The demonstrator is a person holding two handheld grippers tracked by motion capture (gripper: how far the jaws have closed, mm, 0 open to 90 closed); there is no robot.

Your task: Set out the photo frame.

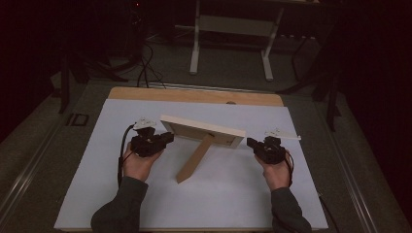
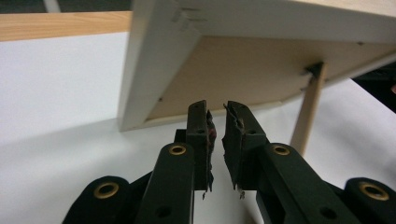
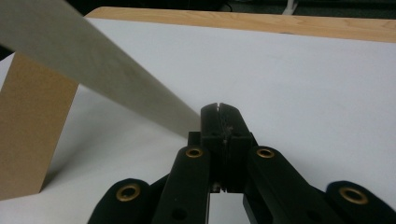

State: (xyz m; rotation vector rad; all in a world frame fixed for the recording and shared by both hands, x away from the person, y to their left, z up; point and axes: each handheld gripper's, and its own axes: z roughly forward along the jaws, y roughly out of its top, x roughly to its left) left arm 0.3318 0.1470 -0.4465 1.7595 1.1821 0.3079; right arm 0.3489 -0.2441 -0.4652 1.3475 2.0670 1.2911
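We are working at a wooden table that is carrying a white sheet over nearly all of its top, with a bare wood strip showing at twelve o'clock along the far edge.

Near the middle of the sheet, a pale wooden picture frame is standing back side toward us, leaning on its easel leg, which is running down toward seven o'clock and touching the sheet with its foot. In the left gripper view the frame's brown backing board is facing us, with the leg hanging off it at three o'clock.

We are holding the left gripper at nine o'clock of the frame, just beside its left end; our left hand is gripping it from below. In its own view its jaws are standing narrow, a thin slit parting them, with nothing between them, and the frame's corner is sitting just past the tips.

We are holding the right gripper at three o'clock of the frame, just beside its right end, with our right hand behind it. In its own view its jaws are pressing together and holding nothing, the frame's pale edge ending right at them on the ten o'clock side.
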